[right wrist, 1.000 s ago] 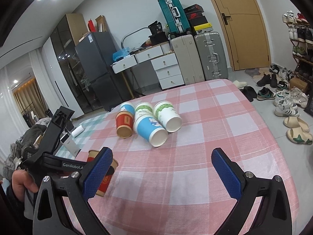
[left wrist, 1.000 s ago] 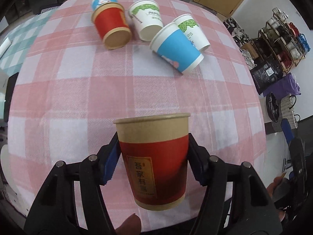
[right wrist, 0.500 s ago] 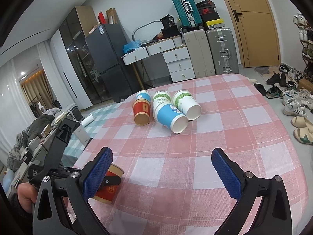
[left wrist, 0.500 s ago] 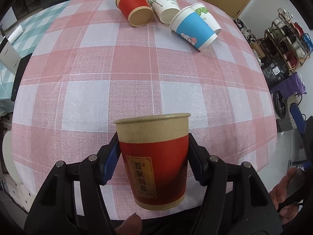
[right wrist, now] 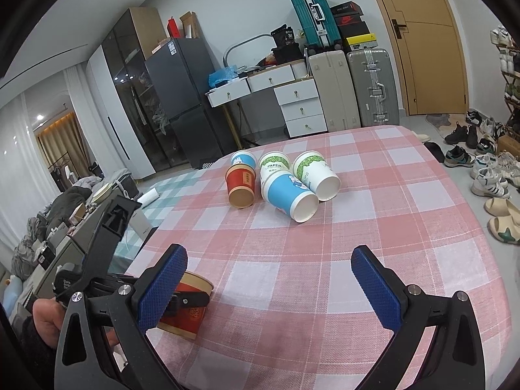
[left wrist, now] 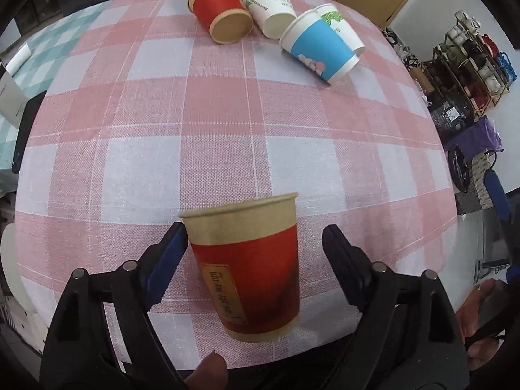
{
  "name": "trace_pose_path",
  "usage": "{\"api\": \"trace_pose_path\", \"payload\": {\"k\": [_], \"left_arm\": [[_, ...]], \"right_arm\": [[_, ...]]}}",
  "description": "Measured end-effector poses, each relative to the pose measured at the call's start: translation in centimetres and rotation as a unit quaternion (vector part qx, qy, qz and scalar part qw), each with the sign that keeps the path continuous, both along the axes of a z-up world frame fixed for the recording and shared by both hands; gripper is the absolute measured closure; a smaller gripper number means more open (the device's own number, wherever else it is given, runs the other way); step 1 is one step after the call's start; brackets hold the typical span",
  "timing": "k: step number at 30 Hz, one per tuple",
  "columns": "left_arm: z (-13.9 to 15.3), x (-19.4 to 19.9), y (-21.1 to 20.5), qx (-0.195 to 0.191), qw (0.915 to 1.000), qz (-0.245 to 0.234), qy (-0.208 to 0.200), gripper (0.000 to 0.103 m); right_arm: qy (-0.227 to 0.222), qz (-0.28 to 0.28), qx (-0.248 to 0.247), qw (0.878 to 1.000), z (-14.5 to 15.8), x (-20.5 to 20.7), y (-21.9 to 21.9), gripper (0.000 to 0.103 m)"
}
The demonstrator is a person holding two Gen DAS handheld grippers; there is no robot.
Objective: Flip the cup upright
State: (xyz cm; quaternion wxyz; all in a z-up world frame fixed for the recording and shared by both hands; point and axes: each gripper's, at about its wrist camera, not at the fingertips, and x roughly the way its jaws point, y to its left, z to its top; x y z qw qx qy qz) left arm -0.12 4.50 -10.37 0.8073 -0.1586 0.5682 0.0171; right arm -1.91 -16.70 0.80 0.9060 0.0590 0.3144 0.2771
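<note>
A red and tan paper cup (left wrist: 250,266) stands mouth-up, slightly tilted, on the pink checked tablecloth (left wrist: 227,123) near its front edge. My left gripper (left wrist: 253,243) is open around it; the left pad is close to the cup and the right pad stands apart. The same cup shows in the right wrist view (right wrist: 190,305), partly hidden behind my right finger. My right gripper (right wrist: 269,282) is open and empty above the cloth.
Several cups lie on their sides at the far end: a red one (left wrist: 222,11), a blue one (left wrist: 320,47), white-green ones (left wrist: 271,8). In the right wrist view the red one (right wrist: 240,183) and blue one (right wrist: 289,195) lie mid-table. Suitcases, drawers and shoes surround the table.
My left gripper has opened and let go of the red cup, which now leans slightly left. The right gripper has stayed open and shifted a little.
</note>
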Motion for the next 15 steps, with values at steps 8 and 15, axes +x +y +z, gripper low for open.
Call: {"api": "trace_pose_path", "payload": {"k": [8, 15], "left_arm": [[3.7, -2.1, 0.2, 0.021, 0.9984, -0.003, -0.052, 0.019], [8.5, -6.8, 0.5, 0.099, 0.9826, 0.028, -0.155, 0.015]], "right_arm": [[0.000, 0.012, -0.017, 1.000, 0.6, -0.3, 0.9, 0.000], [-0.006, 0.027, -0.025, 0.999, 1.2, -0.8, 2.4, 0.000]]}}
